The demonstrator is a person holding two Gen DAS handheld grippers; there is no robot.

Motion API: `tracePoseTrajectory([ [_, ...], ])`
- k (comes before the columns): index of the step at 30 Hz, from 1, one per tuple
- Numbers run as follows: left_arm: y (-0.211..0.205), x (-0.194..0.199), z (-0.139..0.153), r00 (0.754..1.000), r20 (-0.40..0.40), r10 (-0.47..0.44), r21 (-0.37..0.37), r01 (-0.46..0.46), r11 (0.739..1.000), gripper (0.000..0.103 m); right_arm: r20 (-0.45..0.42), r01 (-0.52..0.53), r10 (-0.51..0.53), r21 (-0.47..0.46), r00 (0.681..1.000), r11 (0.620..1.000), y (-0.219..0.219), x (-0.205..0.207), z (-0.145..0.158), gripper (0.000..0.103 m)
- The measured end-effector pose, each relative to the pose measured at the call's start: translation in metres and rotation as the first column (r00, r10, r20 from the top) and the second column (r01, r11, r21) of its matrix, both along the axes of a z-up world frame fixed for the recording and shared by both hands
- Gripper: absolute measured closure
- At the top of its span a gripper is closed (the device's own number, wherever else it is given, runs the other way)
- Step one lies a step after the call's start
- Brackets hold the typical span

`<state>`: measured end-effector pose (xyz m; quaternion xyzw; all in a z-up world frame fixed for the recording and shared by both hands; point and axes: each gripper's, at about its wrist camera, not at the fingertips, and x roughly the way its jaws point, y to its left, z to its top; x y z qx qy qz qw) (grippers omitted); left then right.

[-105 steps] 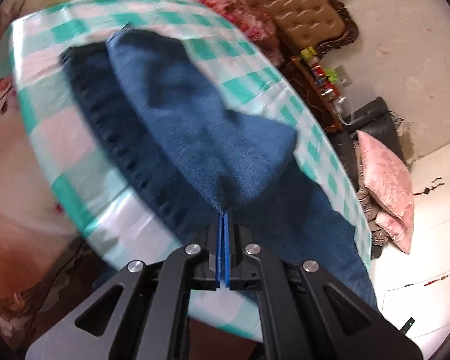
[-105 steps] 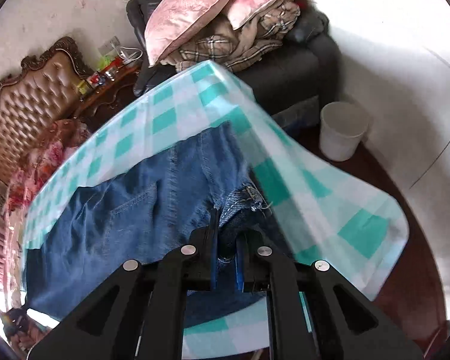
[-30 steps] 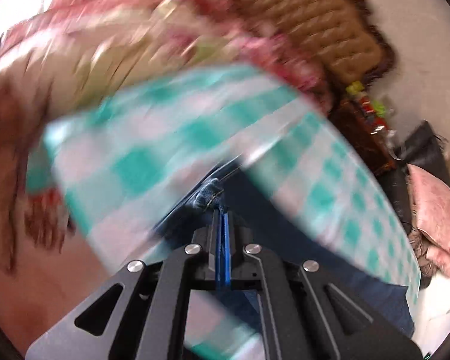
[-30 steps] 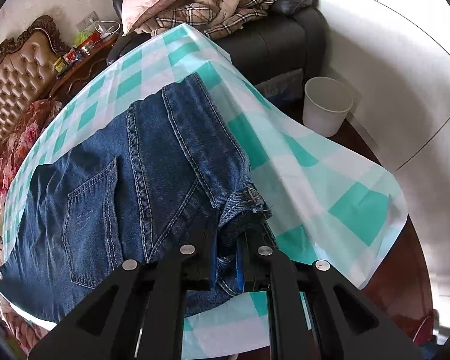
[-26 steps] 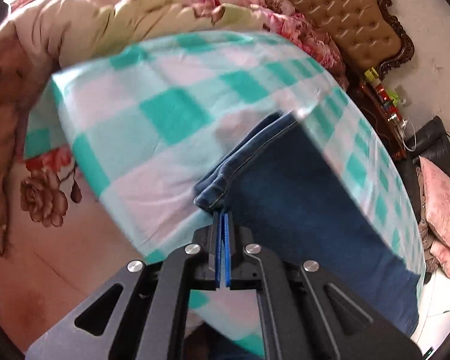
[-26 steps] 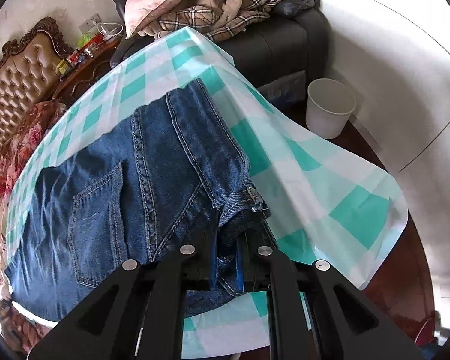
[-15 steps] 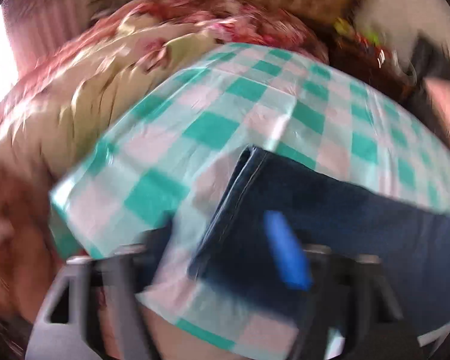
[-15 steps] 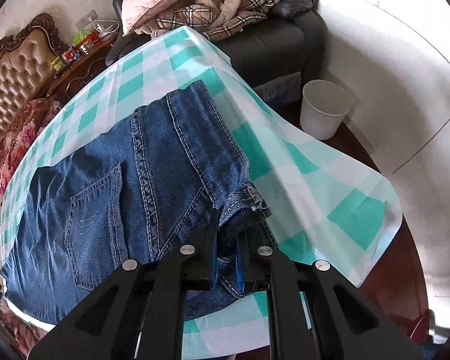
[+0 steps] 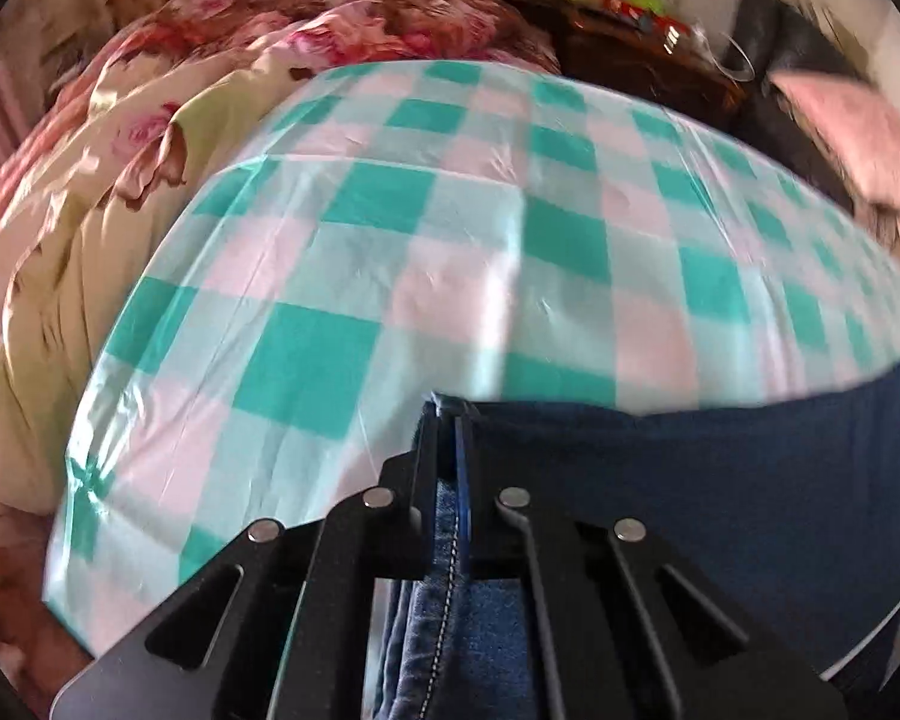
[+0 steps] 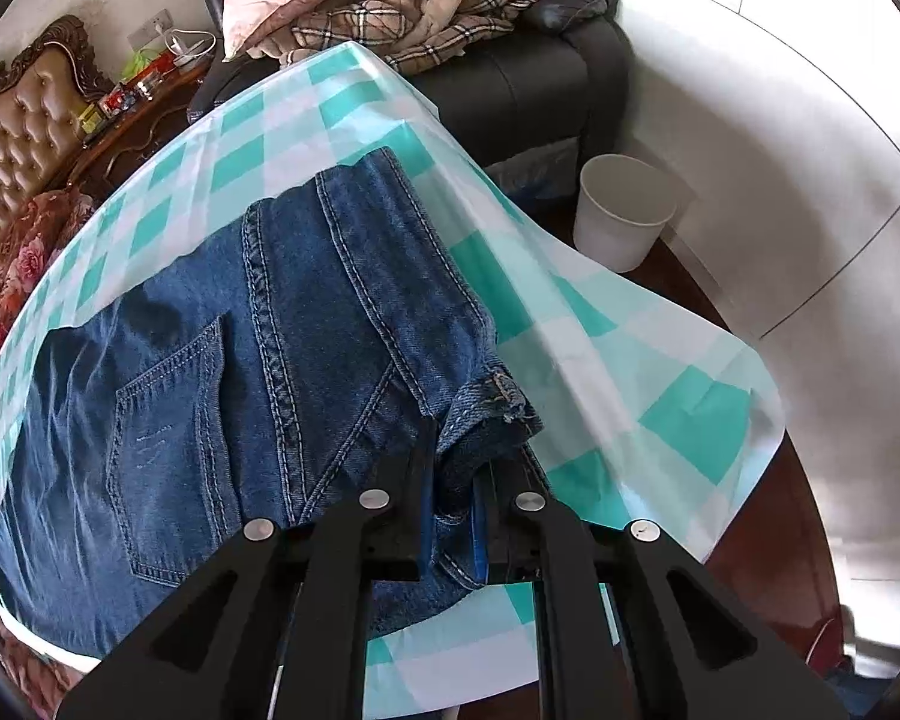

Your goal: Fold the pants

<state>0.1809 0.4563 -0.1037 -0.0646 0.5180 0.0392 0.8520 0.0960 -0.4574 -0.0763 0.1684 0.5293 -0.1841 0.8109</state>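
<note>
Blue denim pants (image 10: pixel 270 330) lie folded on a table under a teal-and-white checked cloth (image 10: pixel 630 390), back pocket up. My right gripper (image 10: pixel 453 468) is shut on a bunched, stitched corner of the pants at the near edge of the table. In the left wrist view the pants (image 9: pixel 690 480) fill the lower right of the checked cloth (image 9: pixel 390 240). The jaws of my left gripper (image 9: pixel 447 420) are closing, and a seamed denim edge is pinched between the pads and hangs down behind them.
A white bin (image 10: pixel 624 210) stands on the floor past the table's right side, in front of a dark sofa (image 10: pixel 540 84) piled with pillows and plaid blankets. A floral quilt (image 9: pixel 90 180) lies on the bed left of the table. Behind is a cluttered wooden nightstand (image 9: pixel 630 30).
My left gripper let go of the pants end, opened wide while swinging and rolling across, then closed on a denim edge. My right gripper kept its hold and stayed put.
</note>
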Motion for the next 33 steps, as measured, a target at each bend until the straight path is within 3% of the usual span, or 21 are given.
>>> tracePoseTrajectory([
  [3,-0.003,-0.003,0.004,1.000,0.014,0.021,0.037,-0.022,0.999,0.081,-0.002,0.004,-0.004,-0.012,1.000,1.000,0.002,0.001,0.000,0.092],
  [5,-0.002,-0.010,0.017,0.997,0.076,0.007,-0.032,-0.004,0.999,0.032,-0.006,-0.002,0.002,-0.024,1.000,1.000,0.004,0.001,0.000,0.091],
  [6,-0.001,-0.010,0.019,0.996,0.091,0.001,-0.031,0.002,1.000,0.029,-0.007,-0.005,0.005,-0.030,1.000,1.000,0.005,0.001,0.000,0.091],
  [7,-0.001,-0.009,0.017,0.997,0.077,-0.001,-0.009,0.002,1.000,0.030,-0.009,-0.004,0.003,-0.032,1.000,0.999,0.005,0.001,0.000,0.090],
  [9,-0.002,-0.001,0.002,1.000,-0.003,-0.026,0.013,0.027,1.000,0.073,-0.009,0.012,-0.013,-0.038,1.000,0.999,0.004,0.000,0.001,0.086],
  [10,-0.003,0.002,-0.007,0.997,-0.045,-0.063,-0.006,0.062,0.998,0.087,-0.009,0.019,-0.020,-0.044,1.000,0.999,0.004,-0.001,0.002,0.083],
  [13,0.001,0.001,-0.005,0.998,-0.029,-0.062,-0.024,0.062,0.998,0.089,0.002,0.039,-0.039,-0.063,0.999,0.997,0.003,-0.007,0.008,0.076],
  [15,0.010,0.000,-0.005,1.000,-0.014,-0.026,-0.058,0.026,0.998,0.089,0.026,0.062,-0.060,-0.078,0.998,0.995,0.002,-0.013,0.018,0.062],
  [19,0.011,-0.002,-0.005,0.998,0.013,0.055,-0.042,-0.054,0.998,0.090,0.084,0.116,-0.097,-0.269,0.992,0.956,0.008,-0.026,0.055,0.058],
  [21,0.000,-0.001,-0.004,0.999,0.007,0.049,0.027,-0.049,0.998,0.089,0.121,0.110,-0.073,-0.339,0.990,0.934,0.014,-0.022,0.075,0.058],
  [22,-0.002,0.001,-0.005,0.999,-0.001,0.043,0.050,-0.043,0.998,0.086,0.129,0.073,-0.029,-0.353,0.991,0.933,0.018,-0.015,0.081,0.058],
  [25,0.001,-0.001,0.001,0.998,0.017,0.062,0.037,-0.063,0.997,0.055,0.130,-0.115,0.168,-0.342,0.977,0.933,0.042,0.024,0.091,0.058],
  [26,0.002,-0.003,0.004,0.998,0.031,0.055,0.021,-0.056,0.998,0.053,0.128,-0.169,0.219,-0.316,0.967,0.933,0.047,0.038,0.088,0.060],
  [29,-0.005,-0.004,0.005,1.000,0.011,0.006,0.028,-0.006,1.000,0.051,0.058,-0.364,0.384,-0.212,0.922,0.907,0.053,0.095,0.054,0.071],
  [31,-0.010,-0.002,0.002,1.000,-0.008,-0.020,0.064,0.020,0.998,0.051,0.020,-0.405,0.418,-0.208,0.908,0.890,0.050,0.119,0.035,0.071],
  [32,-0.013,-0.001,0.000,0.999,-0.016,-0.036,0.069,0.037,0.997,0.052,0.005,-0.413,0.424,-0.211,0.906,0.886,0.048,0.129,0.028,0.071],
  [33,-0.015,0.002,-0.001,0.998,-0.029,-0.060,0.064,0.061,0.996,0.062,-0.003,-0.441,0.450,-0.197,0.893,0.875,0.048,0.138,0.021,0.071],
])
